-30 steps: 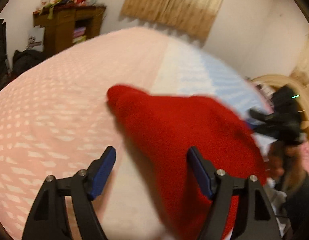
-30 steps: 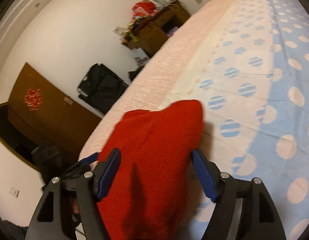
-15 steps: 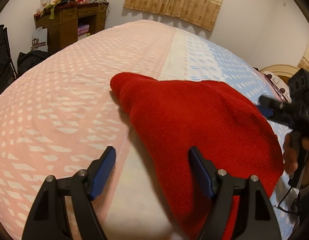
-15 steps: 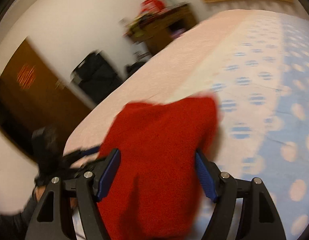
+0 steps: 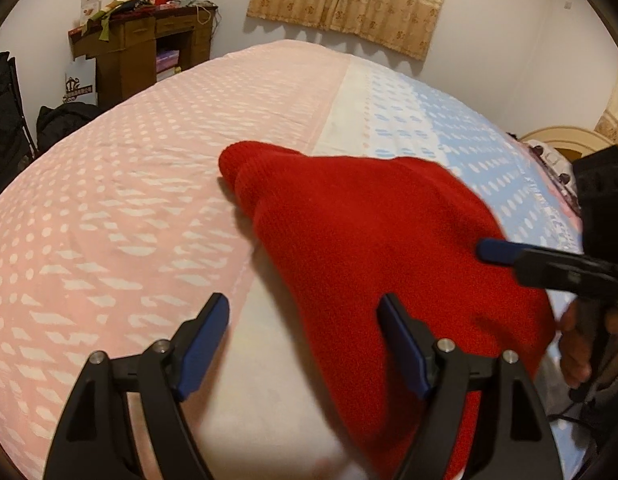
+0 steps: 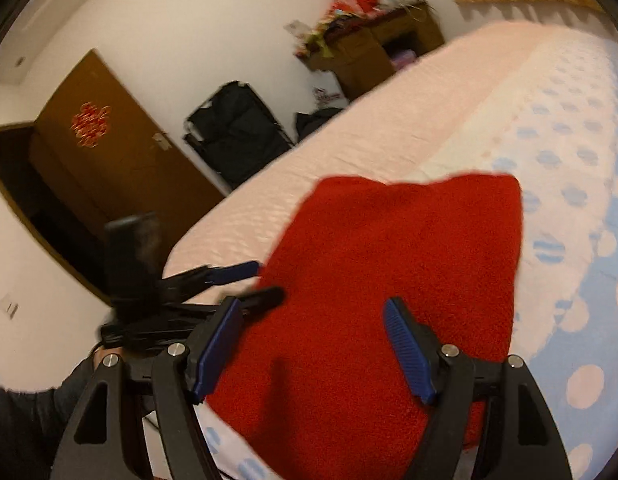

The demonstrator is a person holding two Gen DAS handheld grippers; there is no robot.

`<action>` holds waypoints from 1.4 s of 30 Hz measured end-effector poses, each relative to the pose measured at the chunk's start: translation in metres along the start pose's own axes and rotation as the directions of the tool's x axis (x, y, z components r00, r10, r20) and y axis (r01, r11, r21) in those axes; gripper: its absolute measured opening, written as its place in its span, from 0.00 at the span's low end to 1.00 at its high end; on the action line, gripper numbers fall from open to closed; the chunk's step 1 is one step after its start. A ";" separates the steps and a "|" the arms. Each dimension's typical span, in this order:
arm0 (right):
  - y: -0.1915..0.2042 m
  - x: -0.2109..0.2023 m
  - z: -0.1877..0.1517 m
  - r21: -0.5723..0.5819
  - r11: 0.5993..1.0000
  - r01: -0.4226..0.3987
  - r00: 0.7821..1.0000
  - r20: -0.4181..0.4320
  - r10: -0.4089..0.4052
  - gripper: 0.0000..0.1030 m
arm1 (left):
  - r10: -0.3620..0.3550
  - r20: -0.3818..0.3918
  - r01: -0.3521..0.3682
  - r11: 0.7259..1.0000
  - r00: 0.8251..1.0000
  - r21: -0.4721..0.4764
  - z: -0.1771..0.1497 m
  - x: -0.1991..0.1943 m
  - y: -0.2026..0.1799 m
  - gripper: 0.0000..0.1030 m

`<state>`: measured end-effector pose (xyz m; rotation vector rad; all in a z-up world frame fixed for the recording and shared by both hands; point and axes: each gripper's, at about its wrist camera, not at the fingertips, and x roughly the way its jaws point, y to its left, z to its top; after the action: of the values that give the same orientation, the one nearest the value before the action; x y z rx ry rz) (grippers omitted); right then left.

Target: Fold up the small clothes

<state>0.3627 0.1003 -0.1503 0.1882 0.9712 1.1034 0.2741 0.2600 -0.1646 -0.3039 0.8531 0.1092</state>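
Observation:
A red knitted garment (image 5: 365,248) lies folded flat on the bed near its front edge; it also shows in the right wrist view (image 6: 389,276). My left gripper (image 5: 303,344) is open and empty, held just above the garment's left edge, and it shows in the right wrist view (image 6: 253,280) at the garment's left side. My right gripper (image 6: 313,350) is open and empty over the garment's near part; one of its fingers (image 5: 497,250) reaches in from the right in the left wrist view.
The bed (image 5: 129,208) has a pink, white and blue dotted sheet. A wooden desk (image 5: 145,52) with clutter stands at the far wall. Black bags (image 6: 237,132) and a brown door (image 6: 109,160) are to the left of the bed. A curtain (image 5: 349,0) hangs behind.
Both grippers have shifted a little around the garment. The right gripper has swung left and now reaches over the garment's right side. The garment lies as before.

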 end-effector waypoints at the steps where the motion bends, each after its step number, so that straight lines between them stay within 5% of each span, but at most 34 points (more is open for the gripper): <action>1: -0.006 0.001 0.000 0.023 1.000 0.003 1.000 -0.004 -0.003 0.72 | -0.003 0.001 0.003 1.000 1.000 0.010 -0.002 -0.002 -0.003 0.77; 10: -0.008 -0.004 -0.009 0.022 1.000 0.021 0.999 -0.028 -0.020 0.72 | -0.035 -0.003 0.035 0.999 0.999 0.004 -0.026 -0.022 -0.017 0.78; 14: 0.004 -0.023 -0.031 -0.031 0.998 0.050 0.999 -0.008 -0.051 0.72 | -0.051 -0.033 0.052 0.998 0.998 0.027 -0.045 -0.022 -0.025 0.91; 18: -0.001 -0.017 -0.043 -0.071 0.994 0.086 0.996 -0.018 -0.087 0.72 | 0.009 -0.015 -0.008 0.997 1.000 0.081 -0.047 -0.022 -0.035 0.91; 23: -0.017 -0.022 -0.050 -0.016 1.000 0.026 0.998 0.059 -0.025 0.72 | 0.054 -0.007 -0.053 0.994 0.999 0.099 -0.049 -0.021 -0.038 0.94; 30: 0.010 -0.055 -0.061 0.007 0.996 0.085 0.993 0.082 -0.085 0.80 | 0.076 0.068 -0.084 0.988 0.995 0.130 -0.059 -0.066 -0.057 0.94; 36: 0.074 -0.090 -0.079 -0.143 0.964 0.222 0.967 0.162 -0.199 0.81 | 0.107 0.195 -0.144 0.973 0.975 0.182 -0.064 -0.111 -0.082 0.94; 39: 0.116 -0.101 -0.092 -0.252 0.874 0.416 0.903 0.230 -0.364 0.81 | 0.097 0.262 -0.152 0.968 0.960 0.197 -0.066 -0.135 -0.091 0.94; 42: 0.143 -0.111 -0.100 -0.300 0.837 0.458 0.882 0.267 -0.388 0.81 | 0.079 0.295 -0.151 0.961 0.952 0.231 -0.065 -0.149 -0.098 0.97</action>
<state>0.1817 0.0465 -0.0649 -0.2090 0.5807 0.8074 0.1500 0.1508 -0.0710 0.0034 0.5907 0.1488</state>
